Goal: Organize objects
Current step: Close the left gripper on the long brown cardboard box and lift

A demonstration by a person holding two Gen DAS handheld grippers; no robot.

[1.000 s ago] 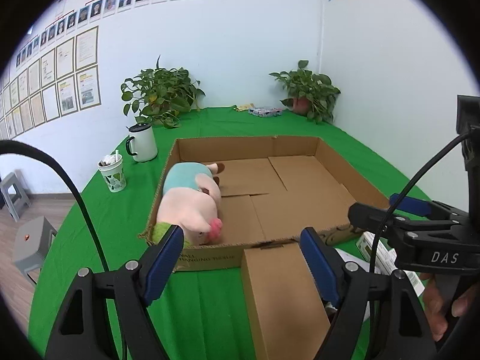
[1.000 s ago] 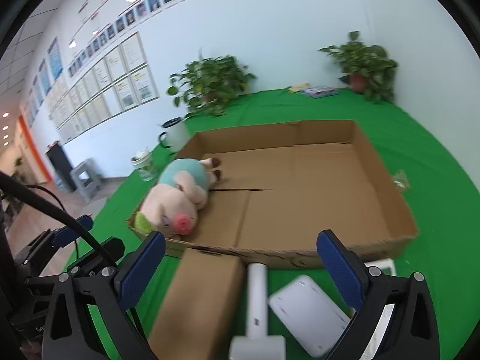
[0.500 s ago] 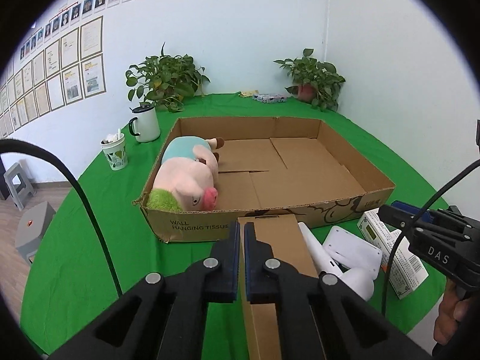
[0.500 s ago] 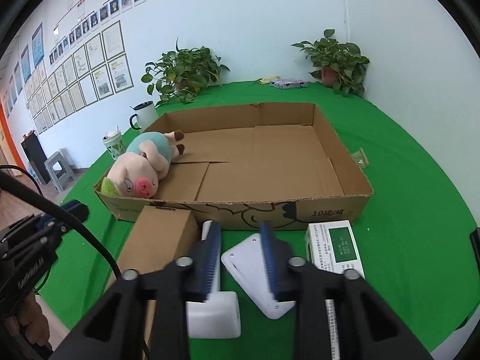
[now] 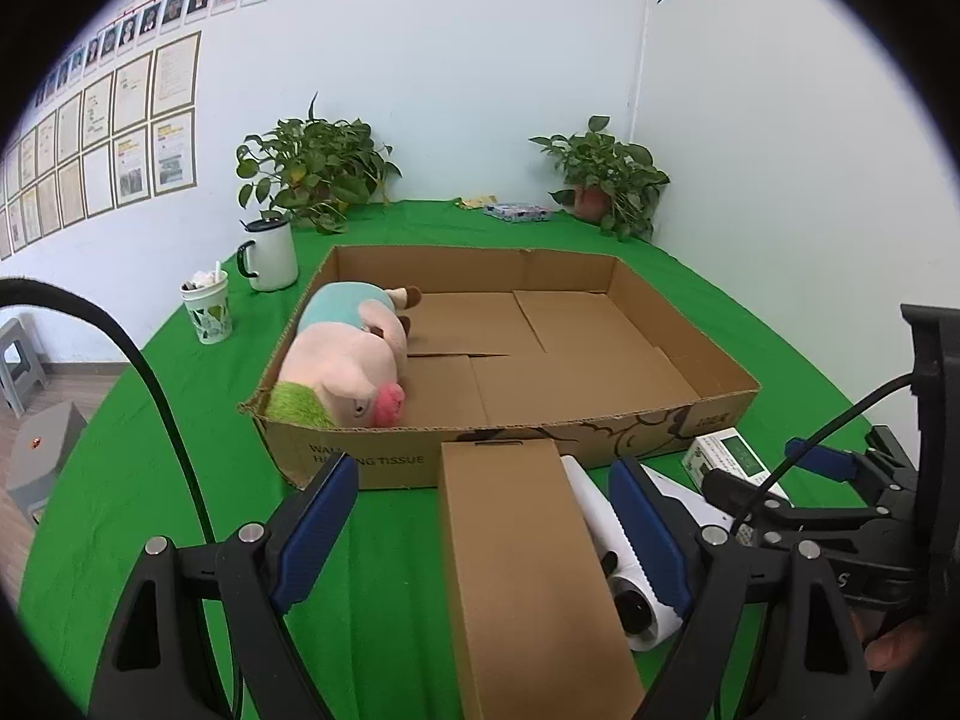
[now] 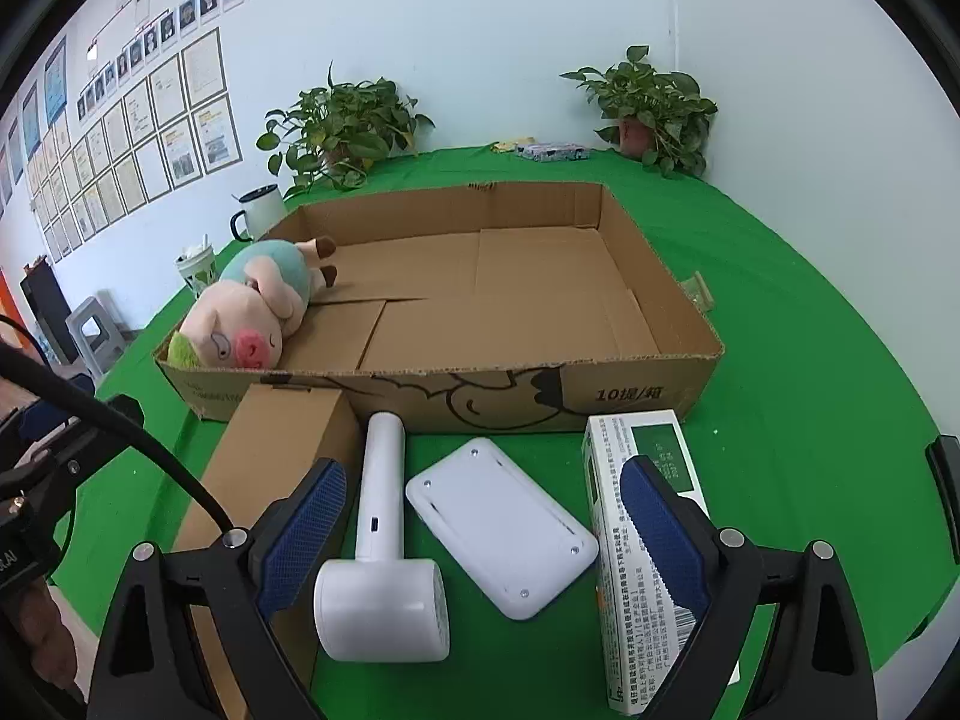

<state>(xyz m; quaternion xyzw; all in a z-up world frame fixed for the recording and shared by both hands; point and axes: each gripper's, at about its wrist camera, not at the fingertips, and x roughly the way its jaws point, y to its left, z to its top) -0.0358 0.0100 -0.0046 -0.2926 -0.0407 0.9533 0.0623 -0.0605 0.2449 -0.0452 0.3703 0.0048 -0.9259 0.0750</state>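
On the green surface stands one shallow cardboard tray, and in it lies one plush pig, in the near left corner, its long axis running along the left wall with the snout toward the near wall.

Four loose things lie in front of the tray:
- One plain brown carton, long axis pointing at the tray, its far end touching the tray's near wall.
- One white handheld device, with its thin handle toward the tray and its fat round head nearest the camera, just beside the carton.
- One flat white rounded pad, lying at a slant.
- One white and green printed box, long axis roughly toward the tray.

Farther off stand two potted plants, one white mug and one patterned paper cup.

The left claw has just been opening; it is released, its jaws either side of the carton without pressing it. The right claw has also just been opening and is released, with the device and pad between its jaws, neither one gripped.
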